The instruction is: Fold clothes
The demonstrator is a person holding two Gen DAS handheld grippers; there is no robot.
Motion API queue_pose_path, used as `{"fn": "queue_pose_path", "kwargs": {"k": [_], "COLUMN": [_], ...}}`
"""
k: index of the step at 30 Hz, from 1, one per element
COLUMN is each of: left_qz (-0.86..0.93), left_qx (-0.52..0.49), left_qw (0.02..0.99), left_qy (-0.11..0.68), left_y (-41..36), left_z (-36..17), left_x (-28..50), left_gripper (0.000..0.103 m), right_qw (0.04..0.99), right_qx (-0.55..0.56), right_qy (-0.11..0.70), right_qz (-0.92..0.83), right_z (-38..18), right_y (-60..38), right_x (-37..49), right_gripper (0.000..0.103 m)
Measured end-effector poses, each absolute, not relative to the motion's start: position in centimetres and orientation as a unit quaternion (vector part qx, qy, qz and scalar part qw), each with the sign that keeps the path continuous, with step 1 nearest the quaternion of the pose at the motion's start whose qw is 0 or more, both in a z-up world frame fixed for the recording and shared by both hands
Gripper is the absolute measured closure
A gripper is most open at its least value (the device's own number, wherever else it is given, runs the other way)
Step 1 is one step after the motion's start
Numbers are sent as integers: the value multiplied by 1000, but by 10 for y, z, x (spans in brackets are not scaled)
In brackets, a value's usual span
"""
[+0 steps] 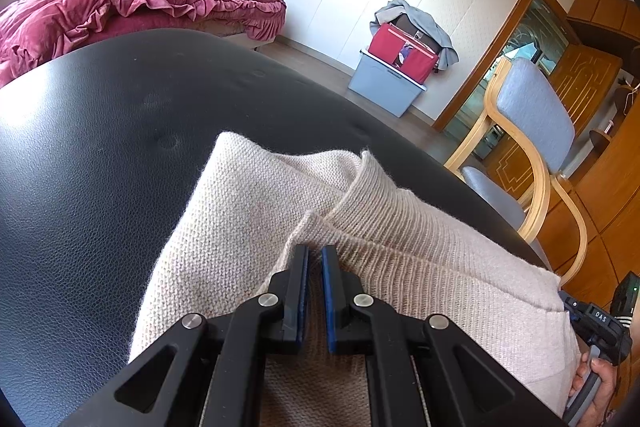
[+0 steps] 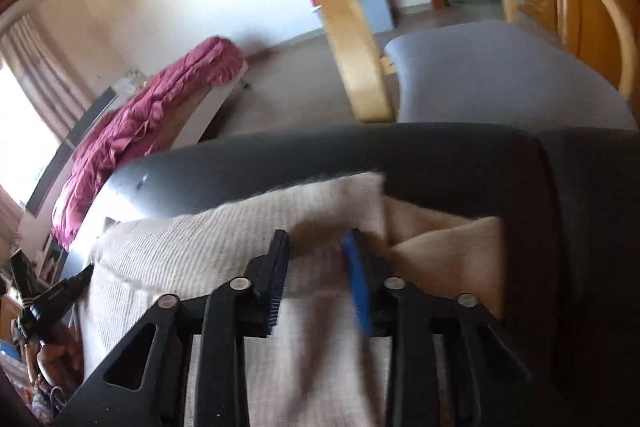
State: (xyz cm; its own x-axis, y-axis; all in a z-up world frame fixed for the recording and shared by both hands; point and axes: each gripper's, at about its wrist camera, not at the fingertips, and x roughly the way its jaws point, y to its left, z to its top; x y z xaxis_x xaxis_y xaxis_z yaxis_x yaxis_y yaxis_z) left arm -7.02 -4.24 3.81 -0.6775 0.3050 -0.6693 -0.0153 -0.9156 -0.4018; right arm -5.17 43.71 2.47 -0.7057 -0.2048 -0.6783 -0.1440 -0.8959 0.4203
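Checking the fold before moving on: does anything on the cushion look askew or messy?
The cream knitted sweater lies bunched on the black leather cushion. Its ribbed collar is twisted into a ridge instead of lying flat. Nothing looks spilled or damaged.

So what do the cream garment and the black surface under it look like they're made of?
Cream garment: knitted, probably wool or acrylic yarn; visible stitch rows, ribbed bands, fuzzy edges. Black surface: leather or faux leather, slightly glossy; pebbled grain and tufted dimples.
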Motion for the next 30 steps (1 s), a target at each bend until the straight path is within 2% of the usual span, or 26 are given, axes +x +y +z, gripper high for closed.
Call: {"fn": "queue_pose_path", "kwargs": {"k": [2, 6, 7, 8, 9, 11, 16, 22, 23, 26, 29, 30], "left_qz": [897, 886, 880, 875, 870, 875, 871, 889, 890, 882, 872, 868], "left_qx": [-392, -406, -408, -410, -406, -398, -443, -417, -415, -408, -406, -406], "left_qw": [89, 91, 97, 104, 113, 120, 149, 114, 89, 54, 78, 90], "left_qy": [-185, -206, -222, -238, -256, -250, -152, -148, -166, -230, -264, -271], "left_y": [-42, -45, -46, -46, -45, -33, 23, 15, 5, -19, -23, -22], "left_z": [39, 44, 48, 52, 57, 70, 62, 46, 44, 36, 32, 32], "left_x": [-70, -73, -75, -77, -80, -89, -129, -137, -136, -132, -132, -132], "left_gripper": [97, 97, 94, 86, 85, 84, 84, 85, 86, 101, 101, 96], "right_qw": [-5, -7, -9, -8, -5, -2, 4, 10, 11, 11, 13, 17], "right_qx": [374, 371, 372, 373, 373, 373, 370, 367, 367, 367, 366, 364], "right_qy": [-249, -241, -233, -226, -221, -216, -224, -236, -236, -236, -238, -239], "right_qz": [-893, -897, -898, -900, -901, -902, -902, -900, -900, -900, -900, -900], "right_z": [22, 22, 22, 22, 22, 22, 25, 26, 25, 25, 26, 27], "right_y": [447, 444, 440, 436, 431, 426, 428, 438, 439, 439, 439, 440], "right_x": [-49, -42, -43, -45, -47, -46, -40, -33, -33, -34, -33, -32], "right_gripper": [87, 83, 81, 79, 74, 71, 70, 70, 70, 70, 70, 68]}}
